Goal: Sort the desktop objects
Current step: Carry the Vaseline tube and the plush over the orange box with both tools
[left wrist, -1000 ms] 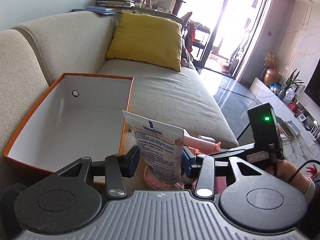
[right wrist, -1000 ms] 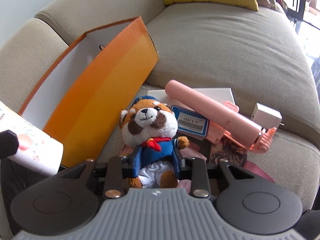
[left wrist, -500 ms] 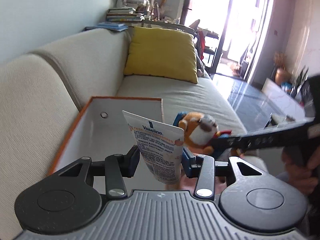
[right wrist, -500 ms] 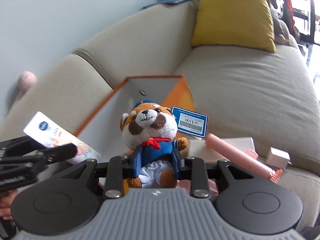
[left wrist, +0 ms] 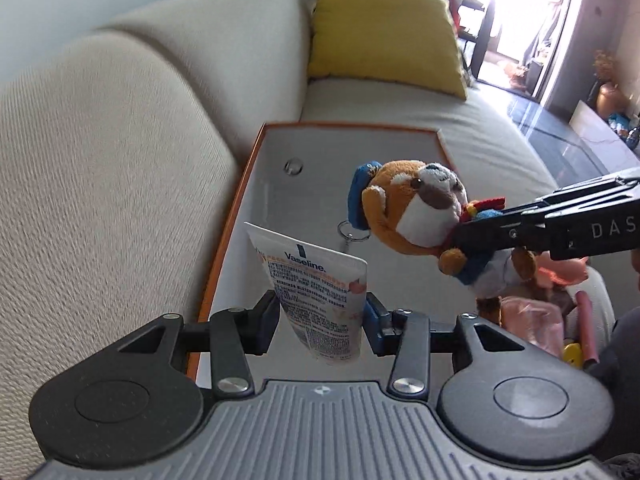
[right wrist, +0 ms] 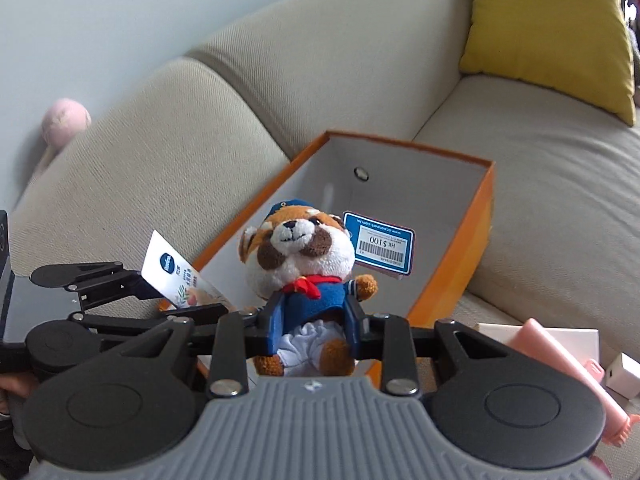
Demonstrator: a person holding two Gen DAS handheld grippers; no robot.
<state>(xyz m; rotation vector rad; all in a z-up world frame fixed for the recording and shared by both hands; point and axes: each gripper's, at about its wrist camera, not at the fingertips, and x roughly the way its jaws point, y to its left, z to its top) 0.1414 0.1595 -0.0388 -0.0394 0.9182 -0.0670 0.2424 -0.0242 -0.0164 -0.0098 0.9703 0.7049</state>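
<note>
My left gripper (left wrist: 322,318) is shut on a white Vaseline tube (left wrist: 316,280), held upright over the near end of the orange box (left wrist: 256,160) with its white inside. My right gripper (right wrist: 310,320) is shut on a plush red panda (right wrist: 298,248) in a blue jacket, red scarf and blue cap; a blue price tag (right wrist: 380,246) hangs beside it. The plush (left wrist: 420,212) hangs above the box in the left wrist view, with the right gripper's arm (left wrist: 560,224) coming in from the right. The left gripper and tube (right wrist: 176,276) show at the left of the right wrist view.
The box (right wrist: 476,216) sits on a beige sofa (left wrist: 120,160) against the backrest, with a yellow cushion (left wrist: 384,32) farther along. Beside the box lie a pink stick-like device (right wrist: 560,360), a white flat box (right wrist: 576,336), a small white charger (right wrist: 624,374) and other pink items (left wrist: 532,316).
Both grippers moved from the pile of things toward the orange box. The plush rose off the pile and now hangs above the box; the tube is now over the box's near end.
</note>
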